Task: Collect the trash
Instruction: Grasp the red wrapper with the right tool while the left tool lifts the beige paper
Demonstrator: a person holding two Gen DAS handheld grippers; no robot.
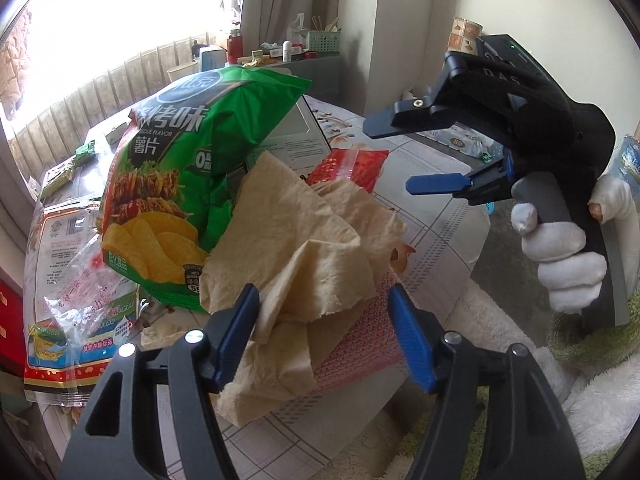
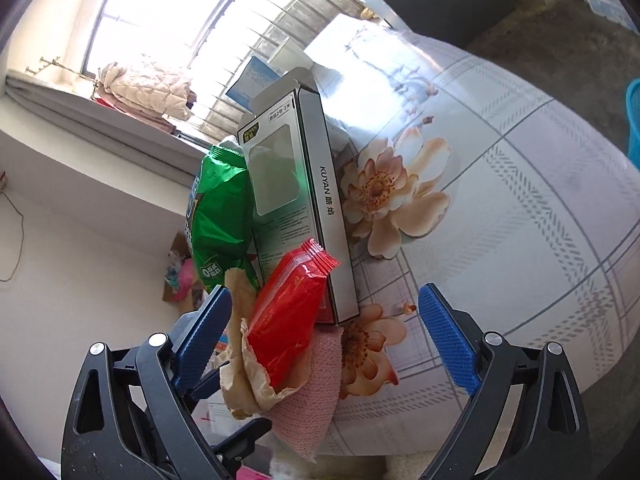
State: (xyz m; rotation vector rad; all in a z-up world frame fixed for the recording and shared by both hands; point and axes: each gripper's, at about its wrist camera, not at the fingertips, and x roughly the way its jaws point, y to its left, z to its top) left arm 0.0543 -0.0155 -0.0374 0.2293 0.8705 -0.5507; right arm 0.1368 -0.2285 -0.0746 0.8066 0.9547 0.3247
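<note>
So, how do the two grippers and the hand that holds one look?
Both grippers have black frames with triangular cut-outs, silver round bolts, and blue fingers with ribbed pads. The left gripper shows this from close. The right gripper has a black body with raised letters, a small green light and a grey handle. The hand on it wears a white glove.

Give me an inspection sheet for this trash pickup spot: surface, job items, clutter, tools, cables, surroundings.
Surface: floral tablecloth, partly bare.
Job's things: green chip bag, crumpled brown paper, red packet, grey window box, piled together.
Clutter: clear printed plastic bags; pink cloth under the paper.
Tools: left tool open, paper between its pads; right tool open, near the red packet.
Cables: thin wire on wall.
Surroundings: bright window, crowded shelf.
</note>
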